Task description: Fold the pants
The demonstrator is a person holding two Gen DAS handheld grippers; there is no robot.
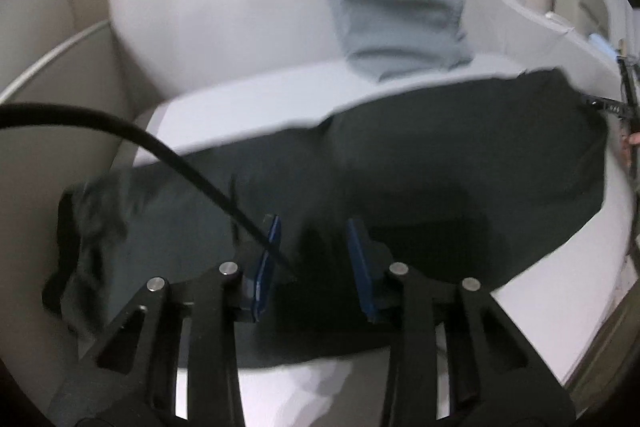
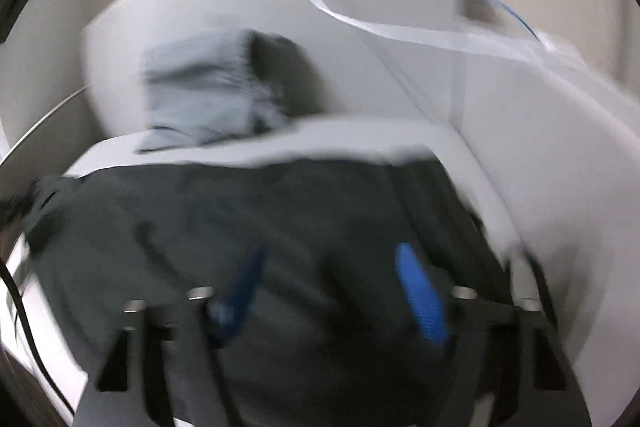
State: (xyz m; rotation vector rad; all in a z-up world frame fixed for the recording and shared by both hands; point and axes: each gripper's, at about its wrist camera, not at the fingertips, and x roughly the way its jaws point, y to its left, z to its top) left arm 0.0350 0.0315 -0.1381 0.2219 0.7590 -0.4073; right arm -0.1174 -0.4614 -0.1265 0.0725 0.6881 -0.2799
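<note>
Dark green pants (image 1: 400,167) lie lengthwise across my view — left gripper (image 1: 314,247) and right gripper (image 2: 336,291) both hover over them, fingers parted, holding nothing.

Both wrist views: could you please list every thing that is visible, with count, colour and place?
dark green fabric pants: one, dark green, spread flat on the near part of the table.
folded grey-blue cloth: one, grey-blue, behind the pants on the table.
white table surface: one, white, under both cloths.
black cable: one, black, crossing the left wrist view above the pants.
left tool: one, black with blue pads, jaws apart above the pants, nothing gripped.
right tool: one, black with blue pads, jaws apart above the pants, blurred.
</note>
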